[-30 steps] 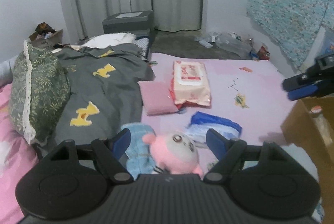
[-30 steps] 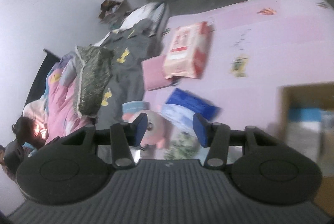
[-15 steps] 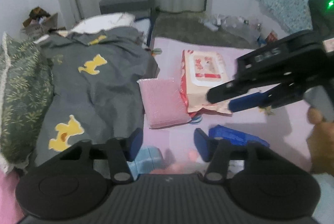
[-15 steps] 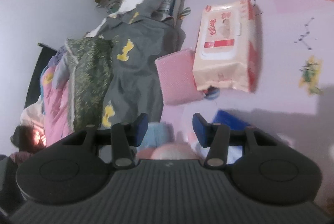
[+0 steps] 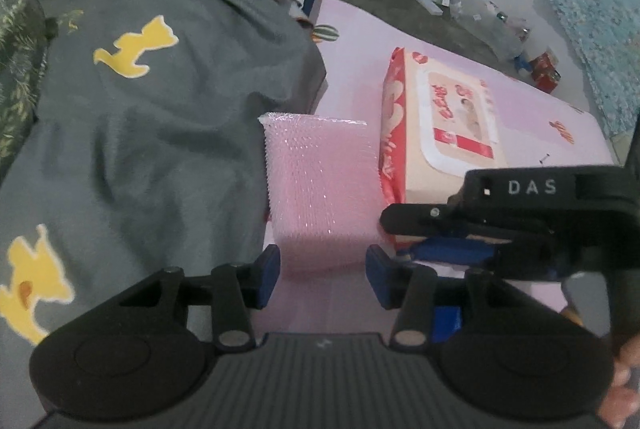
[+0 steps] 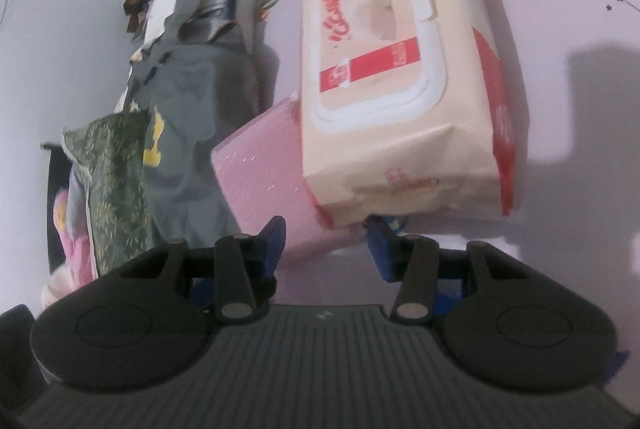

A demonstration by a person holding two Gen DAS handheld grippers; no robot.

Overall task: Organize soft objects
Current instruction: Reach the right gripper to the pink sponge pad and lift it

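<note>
We're in approach: both claws apart, left claw [image 5: 322,271] at the pink sponge pad [image 5: 320,197], right claw [image 6: 324,243] at the wet-wipes pack [image 6: 404,101] on the mat. Next: advance, clamp.

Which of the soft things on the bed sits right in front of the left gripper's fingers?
The pink pad, lying flat between the grey blanket and the wipes pack. It lines up with the open left gripper.
</note>
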